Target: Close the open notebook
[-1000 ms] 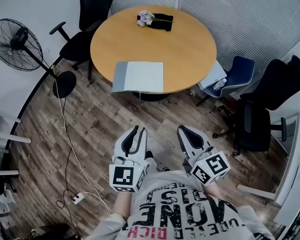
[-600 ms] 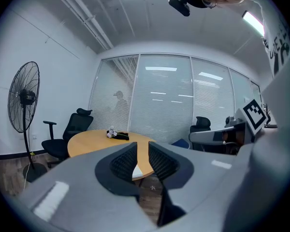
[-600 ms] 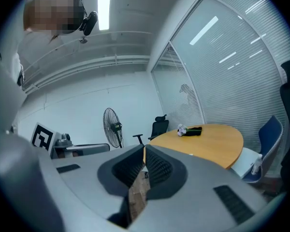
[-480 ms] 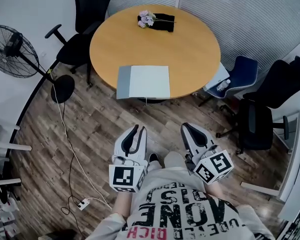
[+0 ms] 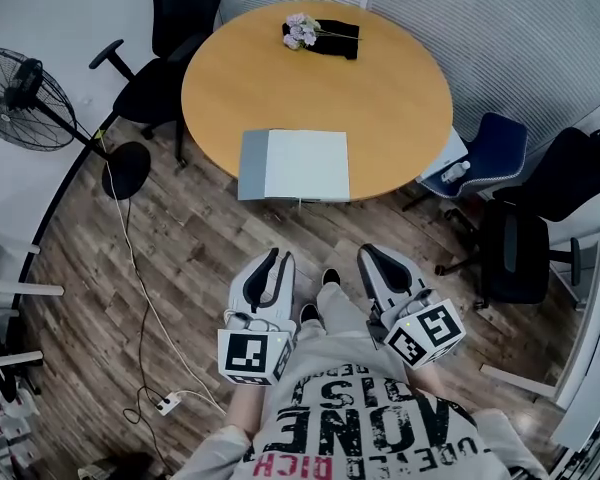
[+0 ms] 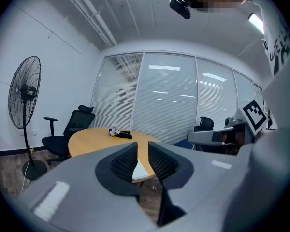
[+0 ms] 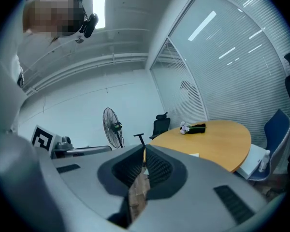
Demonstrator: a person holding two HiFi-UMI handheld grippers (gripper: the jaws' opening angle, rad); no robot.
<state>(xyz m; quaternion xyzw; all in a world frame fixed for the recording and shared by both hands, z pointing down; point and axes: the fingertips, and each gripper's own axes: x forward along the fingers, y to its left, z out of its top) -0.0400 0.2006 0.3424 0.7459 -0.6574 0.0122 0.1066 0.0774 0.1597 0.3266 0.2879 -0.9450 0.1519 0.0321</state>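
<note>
Head view: the notebook [image 5: 295,165] lay open at the near edge of the table [image 5: 220,68]. It was well ahead of the left claw [image 5: 277,256] and right claw [image 5: 372,251], which were carried side by side before the person's waist, probably because the approach was unfinished and neither was yet needed. Left gripper view: the left claw pointed at the notebook. Its jaws stood slightly apart, having just been narrowing, with nothing between them; only the distant page showed through the gap. Right gripper view: the right claw's tips met, pinching nothing and touching nothing, and aimed toward the table.
</note>
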